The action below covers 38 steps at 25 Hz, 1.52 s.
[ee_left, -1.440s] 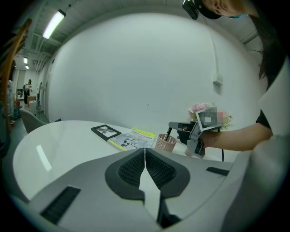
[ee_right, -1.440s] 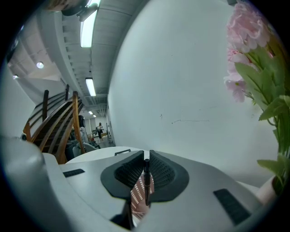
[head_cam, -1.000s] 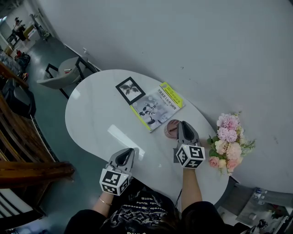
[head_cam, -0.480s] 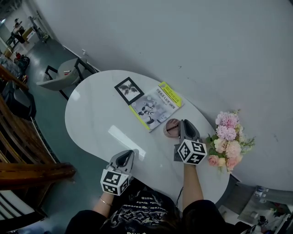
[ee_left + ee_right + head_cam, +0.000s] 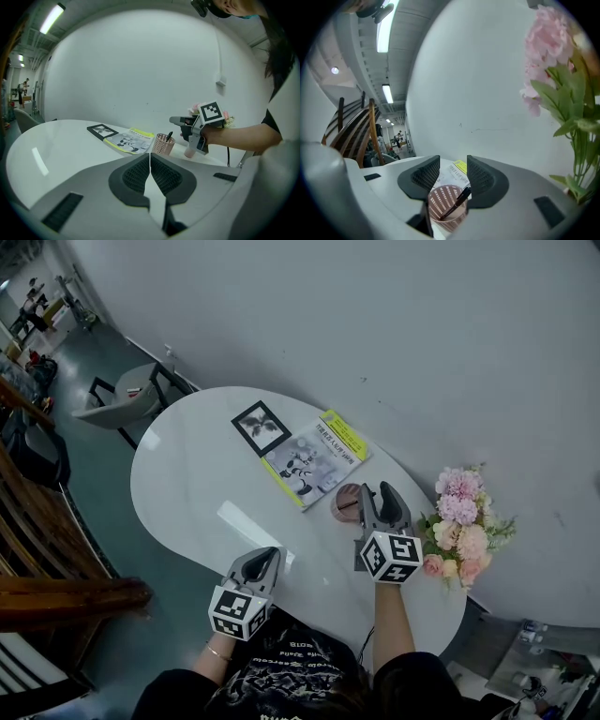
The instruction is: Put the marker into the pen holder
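The marker [image 5: 457, 201] stands slanted inside the pink pen holder [image 5: 446, 208], its cap end leaning on the rim, near the far right of the white counter [image 5: 187, 474]. The right gripper [image 5: 378, 491] hovers just above the holder; its jaws have just been opening and now stand wide apart, with the marker below and between them but not pressed by either pad. The left gripper [image 5: 263, 559] rests low at the near edge of the counter, jaws closed together on nothing. A book [image 5: 314, 457] and a framed picture [image 5: 260, 424] lie beyond the holder, and pink flowers [image 5: 459, 521] stand just right of it.
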Each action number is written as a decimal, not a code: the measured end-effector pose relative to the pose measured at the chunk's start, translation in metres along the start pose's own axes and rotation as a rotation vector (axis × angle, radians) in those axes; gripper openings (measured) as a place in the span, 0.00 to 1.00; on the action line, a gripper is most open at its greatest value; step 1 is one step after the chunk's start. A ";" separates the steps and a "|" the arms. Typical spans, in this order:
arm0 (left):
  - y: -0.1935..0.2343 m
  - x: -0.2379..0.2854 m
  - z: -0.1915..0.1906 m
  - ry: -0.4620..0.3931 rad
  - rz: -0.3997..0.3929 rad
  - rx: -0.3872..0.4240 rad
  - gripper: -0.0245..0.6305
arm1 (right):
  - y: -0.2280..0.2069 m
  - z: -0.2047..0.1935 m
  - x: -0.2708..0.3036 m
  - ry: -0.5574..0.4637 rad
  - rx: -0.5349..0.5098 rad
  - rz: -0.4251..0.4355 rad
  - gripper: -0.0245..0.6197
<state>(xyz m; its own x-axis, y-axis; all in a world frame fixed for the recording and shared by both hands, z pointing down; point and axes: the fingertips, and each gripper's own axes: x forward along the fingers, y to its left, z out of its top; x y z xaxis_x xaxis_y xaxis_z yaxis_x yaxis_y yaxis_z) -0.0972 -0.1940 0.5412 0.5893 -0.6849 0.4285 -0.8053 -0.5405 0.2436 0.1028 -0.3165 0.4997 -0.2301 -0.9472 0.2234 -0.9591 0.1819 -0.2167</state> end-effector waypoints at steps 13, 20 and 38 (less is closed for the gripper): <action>-0.018 -0.004 0.015 -0.051 -0.072 0.024 0.08 | 0.026 0.031 -0.066 -0.082 -0.028 -0.023 0.32; -0.032 -0.003 0.023 -0.075 -0.120 0.042 0.08 | 0.029 0.024 -0.096 -0.081 0.005 -0.058 0.32; -0.049 0.007 0.033 -0.105 -0.157 0.063 0.08 | 0.038 -0.024 -0.141 0.009 -0.019 -0.088 0.32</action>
<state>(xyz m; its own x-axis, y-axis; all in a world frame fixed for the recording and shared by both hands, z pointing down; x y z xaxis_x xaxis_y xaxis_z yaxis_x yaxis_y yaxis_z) -0.0510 -0.1886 0.5035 0.7135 -0.6352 0.2957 -0.6993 -0.6719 0.2439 0.0944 -0.1698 0.4826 -0.1466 -0.9573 0.2492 -0.9786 0.1035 -0.1779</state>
